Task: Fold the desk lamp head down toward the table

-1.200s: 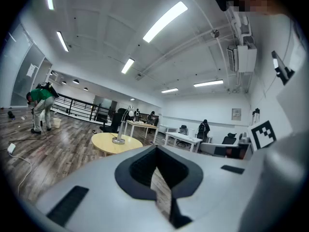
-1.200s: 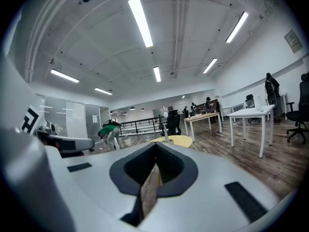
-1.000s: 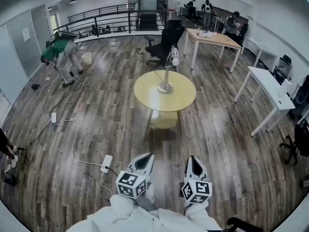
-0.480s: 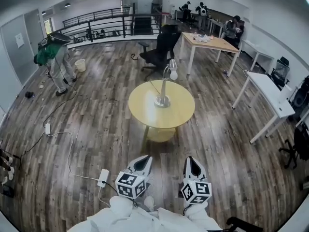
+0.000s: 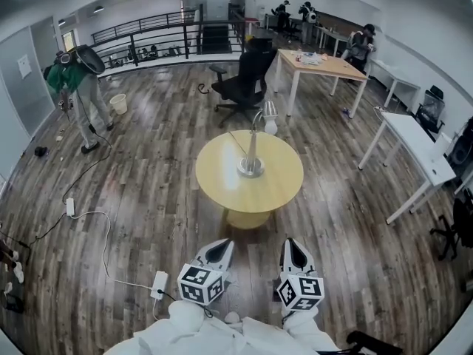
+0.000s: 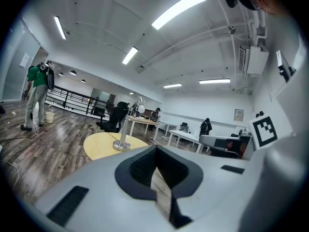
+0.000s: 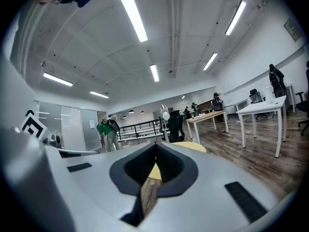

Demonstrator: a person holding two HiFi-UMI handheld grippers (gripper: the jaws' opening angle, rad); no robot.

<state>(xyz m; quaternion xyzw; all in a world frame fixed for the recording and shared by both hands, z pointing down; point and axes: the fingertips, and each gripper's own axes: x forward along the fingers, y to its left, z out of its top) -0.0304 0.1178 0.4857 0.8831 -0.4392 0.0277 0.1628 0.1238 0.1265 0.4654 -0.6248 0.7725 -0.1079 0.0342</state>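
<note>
A silver desk lamp (image 5: 252,151) stands upright on a round yellow table (image 5: 214,180), its head (image 5: 270,110) raised at the far side with a white bulb under it. Both grippers are held low in the head view, well short of the table. My left gripper (image 5: 219,248) and my right gripper (image 5: 294,247) point toward the table, both shut and empty. The left gripper view shows the lamp (image 6: 123,135) and the table (image 6: 98,146) beyond the shut jaws. In the right gripper view the lamp head (image 7: 165,114) rises above the table's edge (image 7: 192,147).
A black office chair (image 5: 247,72) stands behind the table, with a wooden desk (image 5: 325,63) beyond it. White desks (image 5: 414,135) line the right side. A person in green (image 5: 72,80) stands far left. A power strip (image 5: 159,284) and a cable lie on the floor left of my grippers.
The table and lamp have come nearer and sit lower in the head view. Both grippers keep their place in the view and stay shut. The person in green has shifted.
</note>
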